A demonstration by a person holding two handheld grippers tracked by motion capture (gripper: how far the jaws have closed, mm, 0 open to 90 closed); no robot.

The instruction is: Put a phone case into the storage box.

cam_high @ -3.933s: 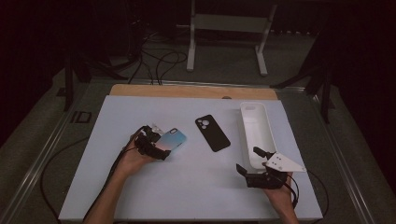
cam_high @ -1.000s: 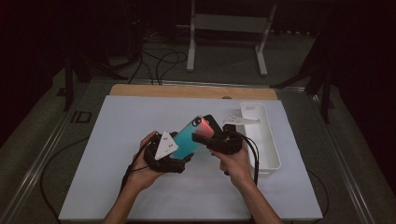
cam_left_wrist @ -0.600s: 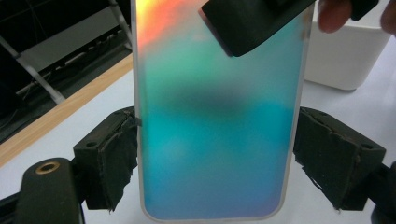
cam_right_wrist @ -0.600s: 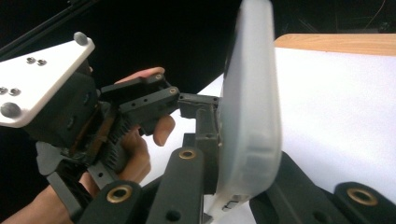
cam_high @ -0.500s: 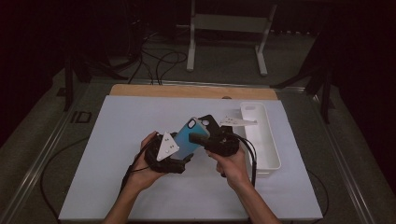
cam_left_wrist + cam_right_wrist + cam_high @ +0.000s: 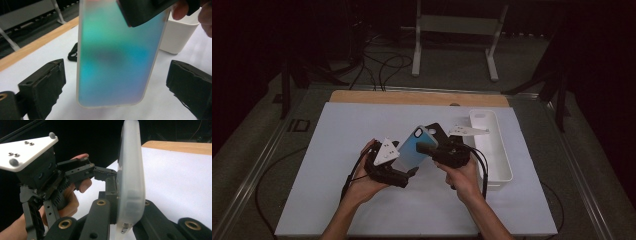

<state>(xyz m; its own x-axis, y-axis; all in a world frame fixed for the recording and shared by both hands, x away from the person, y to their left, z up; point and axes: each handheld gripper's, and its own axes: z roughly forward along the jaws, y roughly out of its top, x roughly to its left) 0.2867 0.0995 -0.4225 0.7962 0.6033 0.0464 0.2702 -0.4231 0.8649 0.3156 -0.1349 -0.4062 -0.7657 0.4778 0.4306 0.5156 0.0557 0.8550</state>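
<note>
A translucent blue-green phone case (image 6: 414,147) is held above the white table, tilted up toward the far side. My right gripper (image 6: 427,148) is shut on its upper part; in the right gripper view the case (image 6: 130,182) stands edge-on, pinched between the jaws of that gripper (image 6: 126,217). My left gripper (image 6: 404,164) straddles the lower end. Its jaws have just been opening, and in the left gripper view this gripper (image 6: 118,85) stands open with a gap on each side of the case (image 6: 117,57).
A black phone case (image 6: 438,131) lies on the table just behind the hands, also seen as a dark shape (image 6: 73,52). A long white tray (image 6: 492,145) stands to the right. A wooden strip (image 6: 412,97) runs along the table's far edge.
The right gripper came from the front right to the middle and shut on the blue case. The left jaws spread apart and no longer press on it.
</note>
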